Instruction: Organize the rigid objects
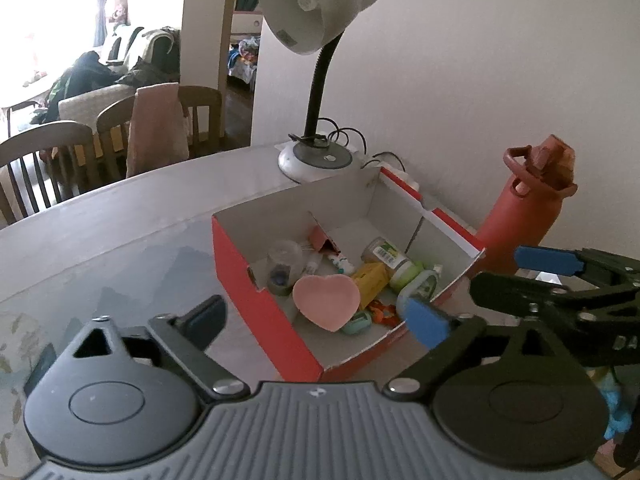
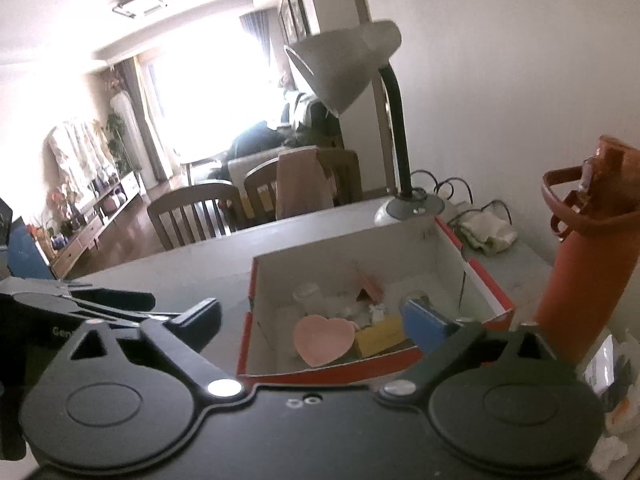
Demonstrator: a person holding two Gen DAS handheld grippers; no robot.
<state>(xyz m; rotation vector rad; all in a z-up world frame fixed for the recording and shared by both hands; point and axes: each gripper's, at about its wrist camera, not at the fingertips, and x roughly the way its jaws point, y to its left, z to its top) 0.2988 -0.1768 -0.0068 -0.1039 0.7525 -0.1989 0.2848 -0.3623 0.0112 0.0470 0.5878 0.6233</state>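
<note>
Both the left gripper (image 1: 316,320) and the right gripper (image 2: 316,326) hang wide open and empty over the near edge of the red box (image 1: 260,300), where the pink heart dish (image 1: 326,302) and small bottles lie gathered, probably sorted.

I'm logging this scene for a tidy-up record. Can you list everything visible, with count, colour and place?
Box: one, red outside, white inside, on the table.
Heart dish: one, pink, in the box's near corner.
Small bottles and packets: several, mixed yellow, green, clear, in the box.
Desk lamp: one, white shade, black neck, behind the box.
Water bottle: one, red, standing beside the box by the wall.
Table: one, grey.
Chairs: several, brown wood, beyond the table.
Left tool: open, empty.
Right tool: open, empty.
</note>
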